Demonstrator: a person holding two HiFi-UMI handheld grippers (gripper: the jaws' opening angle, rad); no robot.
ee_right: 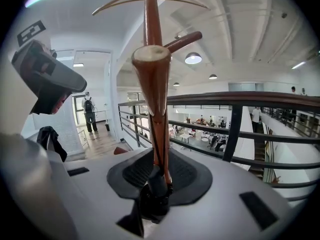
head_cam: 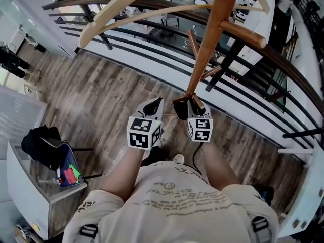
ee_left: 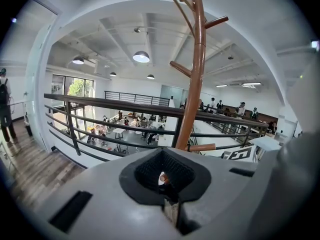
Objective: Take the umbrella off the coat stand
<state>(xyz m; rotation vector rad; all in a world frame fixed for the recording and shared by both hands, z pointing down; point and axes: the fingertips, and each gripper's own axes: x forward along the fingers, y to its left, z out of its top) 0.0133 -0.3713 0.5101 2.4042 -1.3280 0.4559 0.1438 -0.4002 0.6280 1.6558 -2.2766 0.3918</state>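
The brown wooden coat stand point(head_cam: 210, 34) rises in front of me, and its pole point(ee_left: 192, 84) carries short pegs. My right gripper point(head_cam: 190, 106) is low on the stand. In the right gripper view, my right gripper point(ee_right: 157, 184) is shut on the black part of what looks like the umbrella point(ee_right: 155, 134), whose brown wooden shaft rises from the jaws to a cut round end. The stand's top point(ee_right: 150, 4) shows behind it. My left gripper point(head_cam: 153, 107) is just to the left, apart from the stand. In its own view, my left gripper point(ee_left: 164, 176) has its jaws together with nothing held.
A dark railing point(head_cam: 243, 92) runs right behind the stand, with a drop to a lower floor beyond. Pale curved hanger arms point(head_cam: 116, 9) spread overhead. A black bag point(head_cam: 48, 148) lies on a white cabinet at my left. A person with a backpack point(ee_right: 89, 114) stands far off.
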